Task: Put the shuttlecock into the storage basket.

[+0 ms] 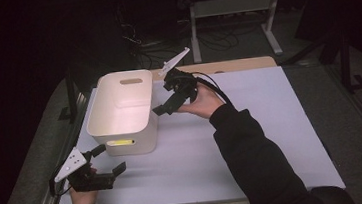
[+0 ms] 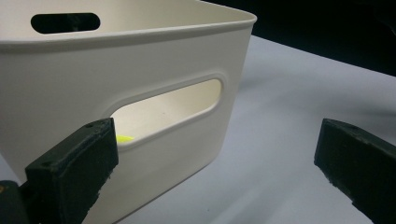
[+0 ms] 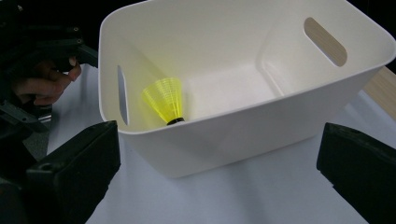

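A white table [image 1: 273, 138] fronts a metal frame [image 1: 232, 6] and floor cables [image 1: 213, 41].

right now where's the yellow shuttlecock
In the right gripper view the yellow shuttlecock lies inside the white bin, on its floor by the wall with the handle slot that faces the left hand-held gripper.

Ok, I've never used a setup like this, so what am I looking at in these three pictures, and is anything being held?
A person sits at a white table, holding a two-jaw tool in each hand. The high view looks down from above: the left gripper is near the table's front left corner, the right gripper beside a white bin. The other two pictures come from cameras riding on each gripper, looking along its black jaws. The right gripper view looks into the bin, where a yellow shuttlecock lies. Both grippers are open and hold nothing.
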{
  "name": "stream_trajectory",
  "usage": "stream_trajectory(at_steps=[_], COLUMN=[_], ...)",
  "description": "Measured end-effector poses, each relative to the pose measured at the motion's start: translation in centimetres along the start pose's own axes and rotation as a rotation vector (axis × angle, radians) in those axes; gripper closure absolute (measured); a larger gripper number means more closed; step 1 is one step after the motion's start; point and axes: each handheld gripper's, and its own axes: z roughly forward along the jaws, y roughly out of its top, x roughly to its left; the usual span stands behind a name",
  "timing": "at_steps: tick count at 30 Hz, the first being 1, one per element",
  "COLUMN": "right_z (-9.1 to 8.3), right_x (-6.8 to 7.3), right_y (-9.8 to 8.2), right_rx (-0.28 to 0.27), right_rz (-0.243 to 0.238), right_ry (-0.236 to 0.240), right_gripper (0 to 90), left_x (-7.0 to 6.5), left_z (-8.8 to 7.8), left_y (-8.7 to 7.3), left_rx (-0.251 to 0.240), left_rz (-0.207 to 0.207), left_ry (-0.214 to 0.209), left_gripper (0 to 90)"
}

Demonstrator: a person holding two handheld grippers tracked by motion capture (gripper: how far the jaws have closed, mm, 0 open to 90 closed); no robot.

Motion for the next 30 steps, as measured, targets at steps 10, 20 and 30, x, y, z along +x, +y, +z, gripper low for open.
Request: stream_trajectory(at_steps=[10,20,30], right_z=[-1.1,-1.6,-1.9], right_x=[-0.5,-0.7,-1.0], right_y=[-1.1,-2.1,-3.3], right_rx=[-0.018,-0.03,-0.026], right_rz=[0.01,0.018,0.029], right_ry=[-0.024,-0.033,-0.036], right_gripper=[0.0,0.0,0.0], left_x=[0.0,0.0,0.0], left_z=[0.0,0.0,0.0], left_y=[0.0,0.0,0.0], left_rx=[0.002,0.004,0.005], left_rz=[0.001,0.001,0.0], left_ry=[0.001,0.002,0.003], left_gripper=[0.0,0.0,0.0])
